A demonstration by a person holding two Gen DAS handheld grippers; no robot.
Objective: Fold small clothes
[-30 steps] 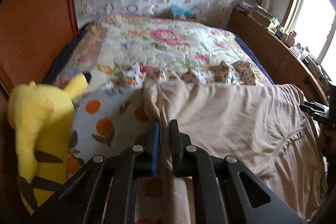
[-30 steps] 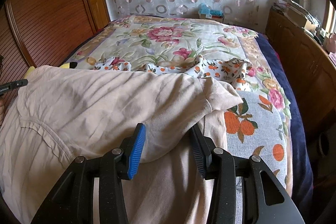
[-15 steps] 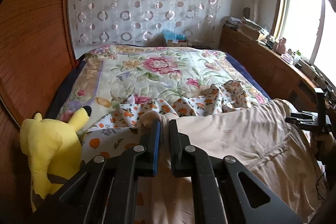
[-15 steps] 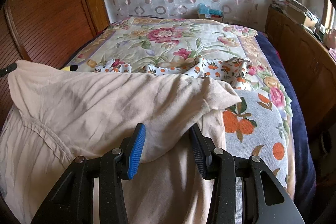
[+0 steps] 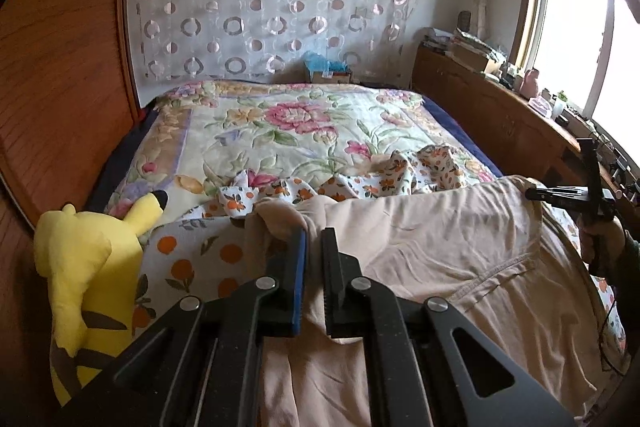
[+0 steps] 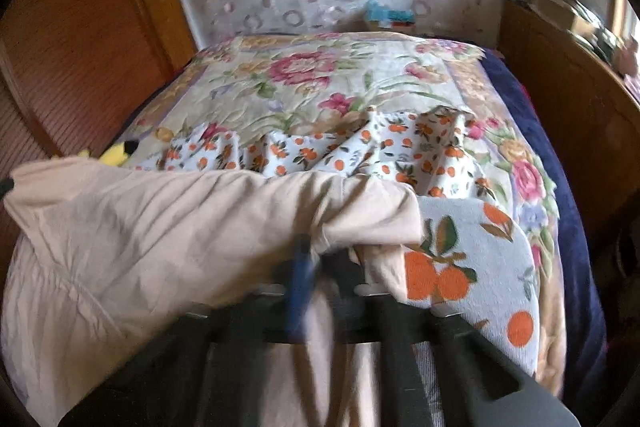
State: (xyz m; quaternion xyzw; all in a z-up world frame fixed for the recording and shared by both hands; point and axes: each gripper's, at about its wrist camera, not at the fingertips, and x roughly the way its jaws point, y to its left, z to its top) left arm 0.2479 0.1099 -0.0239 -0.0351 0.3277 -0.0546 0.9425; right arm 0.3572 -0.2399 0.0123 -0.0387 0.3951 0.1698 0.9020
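Note:
A beige garment (image 5: 420,239) lies spread over the near end of the bed, with its far edge lifted between both grippers. My left gripper (image 5: 314,233) is shut on its left corner, and the cloth bunches over the fingertips. In the right wrist view the same garment (image 6: 160,219) sags from left to right. My right gripper (image 6: 316,247) is blurred, its jaws closing with the beige fold pinched between them. From the left wrist view the right gripper (image 5: 532,193) appears at the garment's right corner, held by a hand.
A yellow plush toy (image 5: 88,267) sits at the bed's left edge. An orange-print cloth (image 5: 360,179) lies crumpled beyond the garment, over an orange-print towel (image 6: 472,259) and a floral quilt (image 5: 288,119). A wooden wardrobe (image 5: 60,67) stands left and a cluttered wooden cabinet (image 5: 500,115) right.
The left gripper has risen, lifting the garment's left corner off the bed. The right gripper's jaws, open around the fold before, have come together on it, and that view is now blurred.

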